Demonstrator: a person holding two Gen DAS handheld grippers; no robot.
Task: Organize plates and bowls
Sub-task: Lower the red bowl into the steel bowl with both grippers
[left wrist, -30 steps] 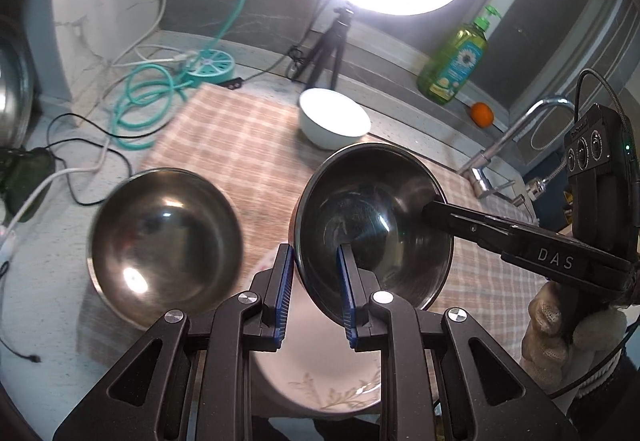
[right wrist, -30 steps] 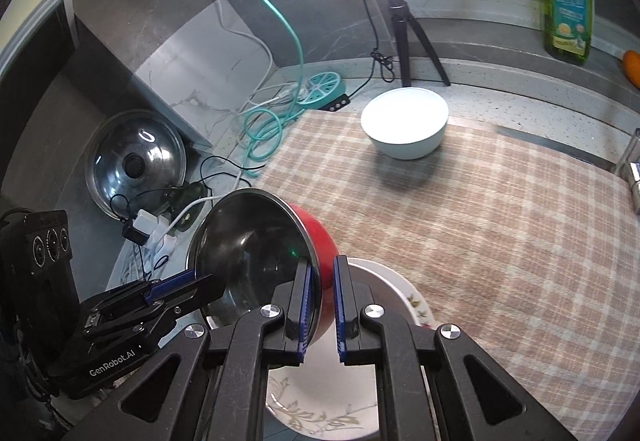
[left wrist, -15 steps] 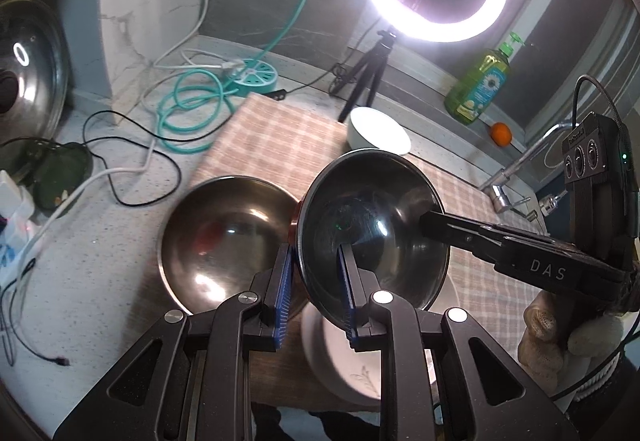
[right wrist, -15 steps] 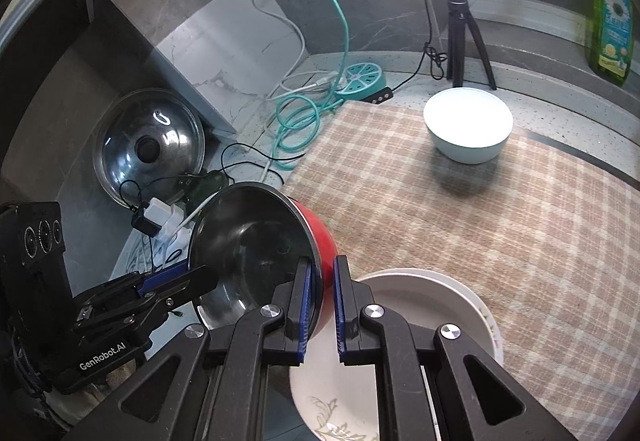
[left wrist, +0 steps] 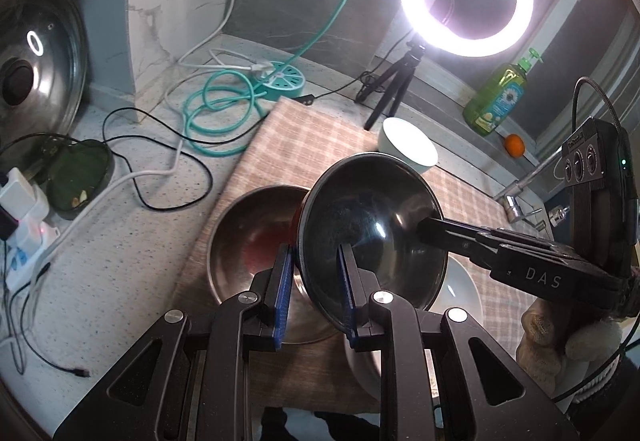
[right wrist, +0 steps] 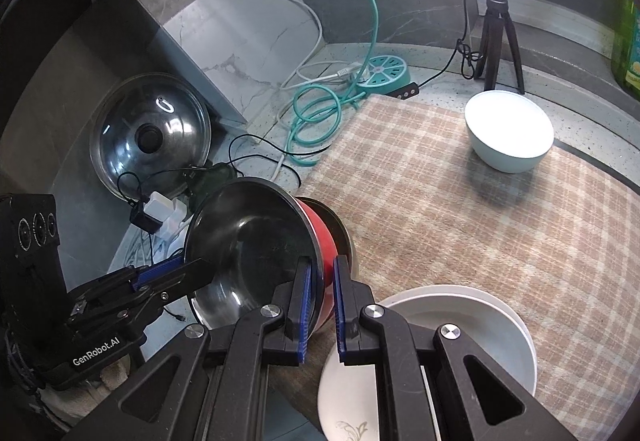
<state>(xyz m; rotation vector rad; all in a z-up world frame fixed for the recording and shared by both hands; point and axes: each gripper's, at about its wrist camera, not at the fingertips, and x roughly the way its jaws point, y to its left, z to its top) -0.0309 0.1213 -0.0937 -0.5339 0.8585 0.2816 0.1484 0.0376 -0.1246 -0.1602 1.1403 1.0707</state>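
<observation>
Here both tools, left tool [left wrist: 314, 291] and right tool [right wrist: 320, 307], pinch the red bowl's [right wrist: 320, 225] rim above the steel bowl [left wrist: 248, 237].

Red bowl [right wrist: 320, 237] now over steel bowl [left wrist: 256, 241], seemingly.

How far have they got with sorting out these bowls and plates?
Nothing looks finished yet. In hand: both the left gripper and right gripper pinch the rim of a red bowl, held tilted over a steel bowl on the checked mat, probably to nest them. Left: the white bowl stands apart at the back, and white plates sit at the near edge.
</observation>
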